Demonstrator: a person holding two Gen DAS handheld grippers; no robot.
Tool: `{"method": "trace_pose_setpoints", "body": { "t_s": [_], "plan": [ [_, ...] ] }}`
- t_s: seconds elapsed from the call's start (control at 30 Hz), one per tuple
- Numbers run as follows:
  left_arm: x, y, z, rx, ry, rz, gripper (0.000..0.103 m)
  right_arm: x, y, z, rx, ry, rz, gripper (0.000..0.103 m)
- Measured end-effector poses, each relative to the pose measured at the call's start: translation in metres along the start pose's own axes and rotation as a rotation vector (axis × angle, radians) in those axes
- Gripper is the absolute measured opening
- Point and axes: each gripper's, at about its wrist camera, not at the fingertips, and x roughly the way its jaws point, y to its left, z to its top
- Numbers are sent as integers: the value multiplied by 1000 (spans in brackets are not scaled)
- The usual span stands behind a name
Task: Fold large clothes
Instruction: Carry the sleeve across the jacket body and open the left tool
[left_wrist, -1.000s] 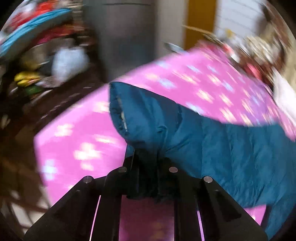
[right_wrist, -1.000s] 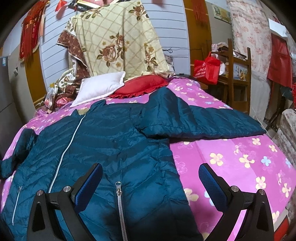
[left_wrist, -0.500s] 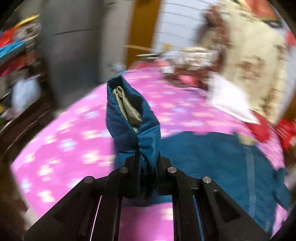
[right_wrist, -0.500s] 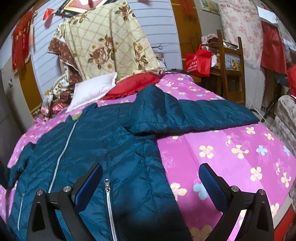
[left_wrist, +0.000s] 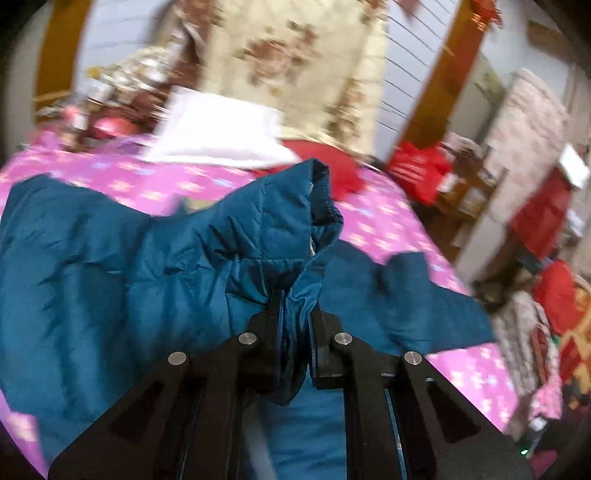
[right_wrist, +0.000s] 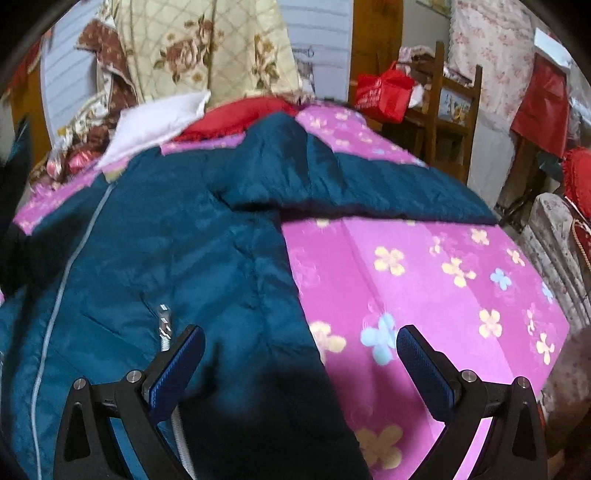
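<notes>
A large teal puffer jacket (right_wrist: 184, 240) lies spread, zipped front up, on a bed with a pink flowered sheet (right_wrist: 424, 266). Its right sleeve (right_wrist: 388, 192) stretches out to the right. My left gripper (left_wrist: 297, 306) is shut on the cuff end of the left sleeve (left_wrist: 280, 221) and holds it lifted over the jacket body. My right gripper (right_wrist: 299, 354) is open and empty, low over the jacket's lower right hem, with its blue pads on either side of the hem edge.
A white pillow (right_wrist: 155, 122) and a red cushion (right_wrist: 240, 114) lie at the head of the bed, below a hanging floral quilt (right_wrist: 207, 48). A wooden chair (right_wrist: 450, 107) with a red bag (right_wrist: 384, 92) stands to the right of the bed.
My left gripper has swung the gripped sleeve from the bed's left side up and rightward over the jacket. My right gripper has dropped closer to the hem and stayed open.
</notes>
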Motion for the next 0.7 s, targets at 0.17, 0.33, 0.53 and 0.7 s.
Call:
{"method": "trace_pose_setpoints", "body": {
  "t_s": [0.17, 0.33, 0.53, 0.7],
  "plan": [
    [54, -50, -10, 22, 79, -126, 9, 16, 2, -4, -20, 80, -1, 103],
    [107, -73, -19, 4, 154, -159, 10, 20, 0, -7, -30, 102, 15, 103],
    [127, -61, -38, -49, 257, -173, 65, 22, -1, -6, -20, 107, 26, 103],
    [84, -57, -48, -40, 233, -211, 68, 20, 0, -4, -15, 95, 13, 103]
  ]
}}
